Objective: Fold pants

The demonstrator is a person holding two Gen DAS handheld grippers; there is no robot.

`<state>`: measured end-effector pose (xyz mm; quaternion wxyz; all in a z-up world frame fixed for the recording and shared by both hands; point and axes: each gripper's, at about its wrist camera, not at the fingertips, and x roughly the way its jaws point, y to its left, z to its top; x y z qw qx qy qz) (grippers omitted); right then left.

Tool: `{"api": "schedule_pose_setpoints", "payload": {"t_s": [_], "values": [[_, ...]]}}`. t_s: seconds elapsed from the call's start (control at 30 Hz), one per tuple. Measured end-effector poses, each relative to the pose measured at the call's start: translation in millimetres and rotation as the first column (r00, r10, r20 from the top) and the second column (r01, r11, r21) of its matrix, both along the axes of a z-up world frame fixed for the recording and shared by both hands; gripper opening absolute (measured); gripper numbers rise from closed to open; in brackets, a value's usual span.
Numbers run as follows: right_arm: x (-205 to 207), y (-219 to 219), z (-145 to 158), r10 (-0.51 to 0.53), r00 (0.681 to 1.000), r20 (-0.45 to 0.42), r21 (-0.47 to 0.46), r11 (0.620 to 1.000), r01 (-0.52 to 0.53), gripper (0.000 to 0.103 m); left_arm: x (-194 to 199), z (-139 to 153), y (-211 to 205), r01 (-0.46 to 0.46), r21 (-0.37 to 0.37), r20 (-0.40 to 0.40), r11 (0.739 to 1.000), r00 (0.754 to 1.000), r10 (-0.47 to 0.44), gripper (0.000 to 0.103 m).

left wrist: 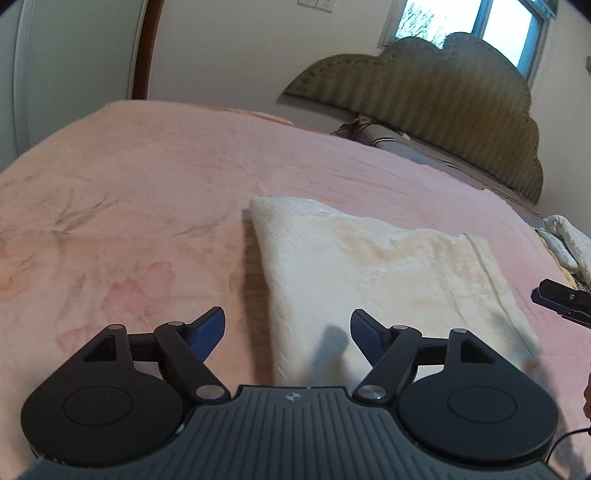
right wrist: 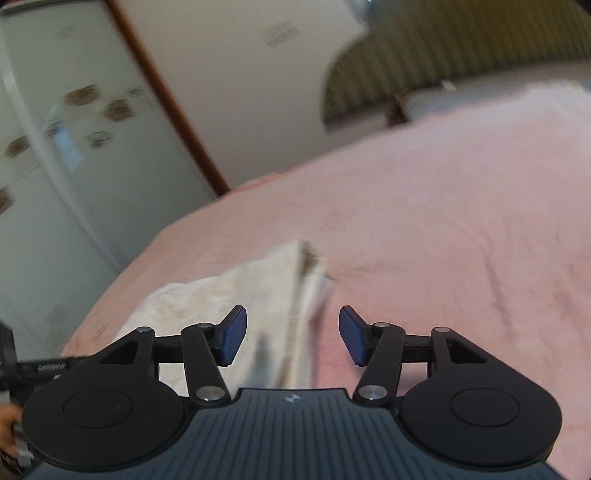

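Cream-white fleecy pants [left wrist: 388,273] lie folded into a flat block on the pink bed cover [left wrist: 147,192]. My left gripper [left wrist: 287,334] hangs open above the block's near left edge, nothing between its blue pads. The tip of the right gripper [left wrist: 561,301] pokes in at the right edge of the left wrist view. In the blurred right wrist view the pants [right wrist: 229,302] lie below, their right edge between the fingers. My right gripper [right wrist: 293,335] is open there, with no cloth pinched by the pads. The left gripper's body [right wrist: 22,369] shows at the far left.
A padded striped headboard [left wrist: 436,92] stands against the wall beyond the bed, with a window [left wrist: 476,26] above it. Patterned fabric [left wrist: 569,240] lies at the bed's right edge. A pale wardrobe door [right wrist: 55,147] with a brown frame stands to the left.
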<state>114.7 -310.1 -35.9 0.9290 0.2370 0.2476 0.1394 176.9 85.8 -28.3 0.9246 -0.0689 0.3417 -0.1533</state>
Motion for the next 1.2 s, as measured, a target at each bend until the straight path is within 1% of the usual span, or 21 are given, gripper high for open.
{"api": "schedule_pose_setpoints", "payload": {"t_s": [0.03, 0.07, 0.1, 0.13, 0.17, 0.2, 0.23, 0.3, 0.33, 0.37, 0.43, 0.47, 0.53, 0.6, 0.67, 0.73, 0.8, 0.9, 0.97, 1.1, 1.2], "values": [[-7, 10, 6, 0.054, 0.998, 0.030, 0.012, 0.998, -0.054, 0.061, -9, 1, -2, 0.016, -0.011, 0.011, 1.000, 1.000, -0.016, 0.081], [-12, 19, 7, 0.121, 0.992, 0.046, 0.043, 0.991, -0.123, 0.069, -17, 1, -7, 0.035, -0.027, 0.019, 0.999, 0.999, -0.034, 0.087], [-14, 26, 5, 0.182, 0.982, 0.047, 0.078, 0.980, -0.185, 0.071, -22, -1, -12, 0.049, -0.024, 0.016, 0.998, 0.999, -0.049, 0.090], [-15, 33, 0, 0.221, 0.975, 0.031, 0.099, 0.970, -0.223, 0.072, -24, -4, -16, 0.056, -0.008, 0.009, 0.998, 0.998, -0.056, 0.091], [-13, 40, -6, 0.233, 0.972, -0.003, 0.088, 0.969, -0.232, 0.071, -26, -11, -26, 0.044, 0.038, -0.013, 0.998, 0.999, -0.044, 0.091], [-11, 46, -12, 0.215, 0.975, -0.045, 0.044, 0.976, -0.213, 0.071, -27, -14, -29, 0.017, 0.076, -0.035, 0.997, 0.999, -0.015, 0.092], [-13, 50, -16, 0.188, 0.980, -0.068, -0.002, 0.982, -0.189, 0.071, -31, -13, -30, -0.001, 0.082, -0.032, 0.997, 0.999, 0.004, 0.088], [-26, 59, -12, 0.127, 0.990, -0.055, -0.039, 0.991, -0.129, 0.071, -46, -5, -29, -0.022, 0.084, 0.016, 0.996, 1.000, 0.021, 0.090], [-34, 65, -6, 0.098, 0.994, -0.049, -0.058, 0.993, -0.100, 0.075, -56, 0, -30, -0.036, 0.105, 0.046, 0.994, 0.998, 0.031, 0.091], [-43, 72, 1, 0.076, 0.996, -0.036, -0.087, 0.993, -0.079, 0.086, -66, 4, -35, -0.057, 0.135, 0.075, 0.989, 0.996, 0.047, 0.093], [-61, 86, 11, 0.053, 0.999, -0.001, -0.137, 0.989, -0.052, 0.103, -79, 8, -45, -0.071, 0.168, 0.102, 0.983, 0.993, 0.054, 0.099], [-72, 92, 12, 0.044, 0.999, 0.014, -0.157, 0.987, -0.041, 0.103, -89, 8, -49, -0.068, 0.175, 0.113, 0.982, 0.992, 0.049, 0.101], [-86, 107, 15, 0.042, 0.999, 0.010, -0.193, 0.980, -0.039, 0.103, -104, 6, -58, -0.045, 0.189, 0.117, 0.981, 0.993, 0.023, 0.101], [-92, 124, 18, 0.035, 0.999, -0.033, -0.233, 0.972, -0.042, 0.103, -116, 1, -70, -0.016, 0.223, 0.109, 0.975, 0.994, -0.009, 0.099], [-97, 136, 20, 0.006, 0.996, -0.091, -0.275, 0.961, -0.031, 0.103, -121, -6, -79, -0.019, 0.294, 0.105, 0.956, 0.994, -0.013, 0.102], [-105, 142, 23, -0.020, 0.991, -0.130, -0.307, 0.951, -0.021, 0.103, -124, -9, -82, 0.000, 0.325, 0.105, 0.946, 0.994, -0.036, 0.102], [-114, 142, 26, -0.021, 0.990, -0.138, -0.306, 0.952, -0.023, 0.103, -127, -13, -82, 0.013, 0.329, 0.097, 0.944, 0.994, -0.048, 0.102], [-126, 137, 30, 0.047, 0.989, -0.138, -0.208, 0.975, -0.076, 0.103, -128, -19, -82, 0.011, 0.327, 0.090, 0.945, 0.995, -0.042, 0.102], [-129, 137, 29, 0.059, 0.989, -0.136, -0.184, 0.979, -0.084, 0.103, -127, -22, -81, 0.001, 0.333, 0.081, 0.943, 0.996, -0.030, 0.102], [-124, 141, 19, -0.024, 0.987, -0.160, -0.271, 0.962, -0.020, 0.103, -124, -29, -78, -0.024, 0.326, 0.065, 0.945, 0.998, 0.003, 0.102], [-120, 142, 6, -0.040, 0.987, -0.153, -0.300, 0.954, -0.008, 0.103, -121, -34, -75, -0.041, 0.303, 0.044, 0.952, 0.999, 0.029, 0.102]]}}
